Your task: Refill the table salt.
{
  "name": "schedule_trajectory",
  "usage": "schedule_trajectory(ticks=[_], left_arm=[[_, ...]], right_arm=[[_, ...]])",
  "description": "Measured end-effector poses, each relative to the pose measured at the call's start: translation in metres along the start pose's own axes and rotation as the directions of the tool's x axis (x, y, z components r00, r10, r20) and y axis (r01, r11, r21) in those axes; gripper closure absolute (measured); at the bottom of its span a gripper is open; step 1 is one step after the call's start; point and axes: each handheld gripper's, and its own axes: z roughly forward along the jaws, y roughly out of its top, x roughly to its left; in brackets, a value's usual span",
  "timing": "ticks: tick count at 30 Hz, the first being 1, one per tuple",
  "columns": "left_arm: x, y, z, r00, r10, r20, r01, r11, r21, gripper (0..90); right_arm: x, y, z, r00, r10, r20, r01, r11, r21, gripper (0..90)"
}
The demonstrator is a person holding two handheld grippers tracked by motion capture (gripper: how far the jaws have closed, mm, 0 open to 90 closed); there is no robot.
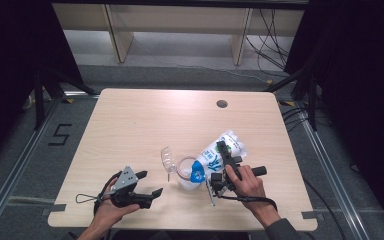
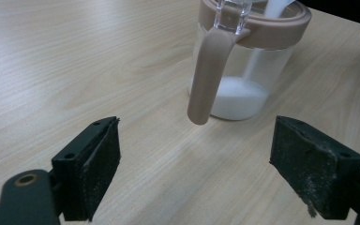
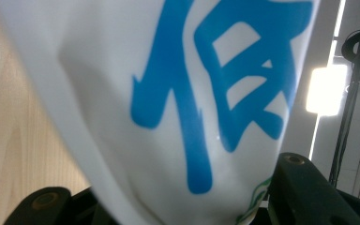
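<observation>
A white bag (image 1: 219, 152) with blue lettering is clenched in the right tool (image 1: 223, 161) and tipped mouth-down, its blue corner over the rim of a clear jar (image 1: 186, 172) just to that tool's left on the pale wood counter (image 1: 130, 125). In the left tool view, a stream of white powder (image 2: 236, 96) falls into the jar, which has a pinkish rim and handle (image 2: 208, 77) and a flipped-up clear lid (image 1: 168, 159). The left tool (image 1: 147, 186) rests released on the counter, jaws wide and empty, with the jar just ahead of them.
</observation>
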Motion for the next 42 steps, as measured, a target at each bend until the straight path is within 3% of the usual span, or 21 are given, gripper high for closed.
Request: schedule_trajectory(ticks=[14,16,17,28,30,31,35,36,38,40,42], left_arm=[[-0.0009,-0.0007,0.0004,0.9999,-0.011,-0.005,0.011,0.9999,0.005,15.8],[-0.0008,-0.0005,0.0005,1.0,-0.003,0.003,0.003,1.0,-0.003,15.8],[-0.0006,-0.0003,0.0004,1.0,-0.001,0.002,0.001,1.0,-0.001,15.8],[-0.0004,-0.0005,0.0003,1.0,-0.001,0.0,0.001,1.0,-0.001,15.8],[-0.0001,-0.0005,0.0006,1.0,-0.005,-0.001,0.005,1.0,0.001,15.8],[-0.001,-0.0007,0.0004,0.9999,-0.014,-0.008,0.014,0.9999,0.005,15.8],[-0.0004,-0.0003,0.0002,1.0,-0.001,-0.001,0.001,1.0,0.0,15.8],[-0.0002,-0.0003,0.0005,1.0,-0.001,0.0,0.001,1.0,0.001,15.8],[-0.0007,-0.0007,0.0004,1.0,-0.004,-0.006,0.004,1.0,0.004,15.8],[-0.0003,-0.0005,0.0004,1.0,0.0,0.0,0.0,1.0,0.0,15.8],[-0.0007,-0.0005,0.0005,1.0,-0.008,-0.006,0.008,1.0,0.005,15.8]], right_arm=[[-0.0016,0.0002,-0.0004,0.9997,-0.022,-0.015,0.022,1.0,0.001,62.4],[-0.0002,0.0002,-0.0015,0.9998,-0.002,-0.019,0.002,1.0,0.015,62.5],[0.0019,0.0005,-0.0023,0.9994,0.031,-0.016,-0.031,0.999,0.025,62.5],[0.0019,0.0004,-0.0025,0.9995,0.028,-0.014,-0.028,0.999,0.021,62.8],[-0.0033,0.0012,-0.0014,0.9994,-0.036,-0.005,0.036,0.999,-0.004,62.8],[-0.0039,0.002,-0.0023,0.9991,-0.042,0.005,0.042,0.999,0.004,62.9],[-0.0039,0.0022,-0.0027,0.9993,-0.038,-0.002,0.038,0.999,0.006,62.9],[-0.0011,0.0015,-0.0026,0.9999,0.003,-0.012,-0.003,1.0,0.014,63.0],[-0.004,0.0016,-0.0008,0.9989,-0.047,0.007,0.047,0.999,-0.016,63.0],[-0.002,0.0014,-0.0018,0.9997,-0.02,-0.011,0.02,1.0,0.003,63.1],[-0.0023,0.0011,-0.0009,0.9997,-0.026,-0.001,0.026,1.0,-0.009,63.1]])
